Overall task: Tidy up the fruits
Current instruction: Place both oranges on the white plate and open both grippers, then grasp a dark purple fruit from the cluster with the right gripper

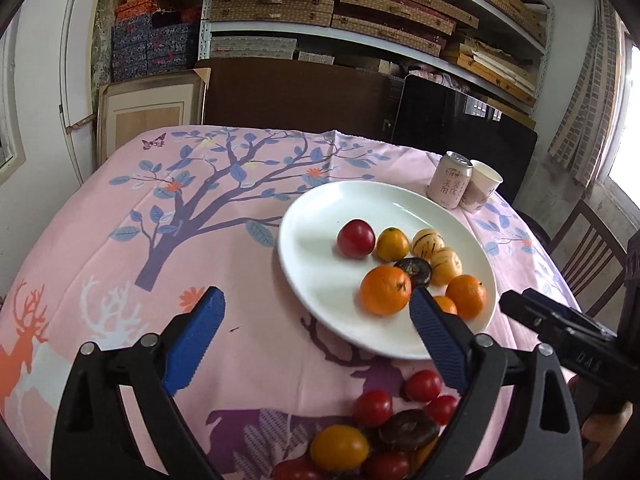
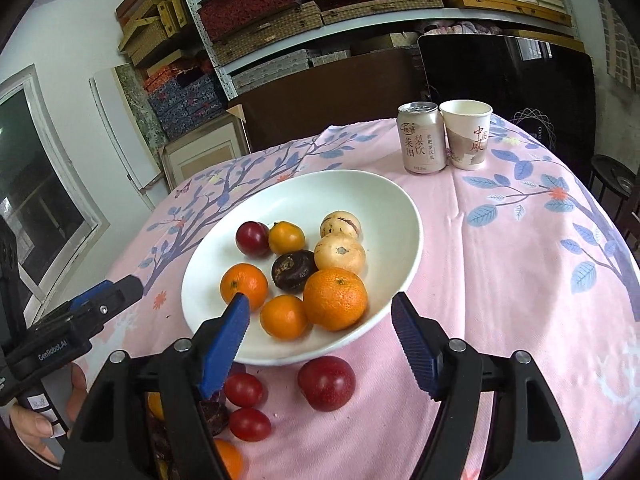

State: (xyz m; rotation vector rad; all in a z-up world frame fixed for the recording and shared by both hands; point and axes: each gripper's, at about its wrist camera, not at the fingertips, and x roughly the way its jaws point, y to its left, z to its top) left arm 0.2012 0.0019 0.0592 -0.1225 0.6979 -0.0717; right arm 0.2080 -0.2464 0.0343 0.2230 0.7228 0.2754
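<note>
White plate [image 2: 400, 208] holds fruit; both grippers' jaws gape wide, holding nothing.

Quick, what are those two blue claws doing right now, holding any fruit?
Left claw: open, holding nothing, above the plate's near edge.
Right claw: open, holding nothing, oranges beyond it.

We hold both grippers tilted downward toward the plate [image 1: 304, 216], one at each side of its near rim. Our left gripper [image 1: 316, 304] stands with jaws wide apart and nothing between the pads; its right finger [image 1: 436, 336] overlaps the plate's near edge. Our right gripper [image 2: 320, 316] is also spread, empty, its fingertips over the plate's near rim. A hand [image 2: 48, 420] grips the left gripper's handle, left of the plate.
</note>
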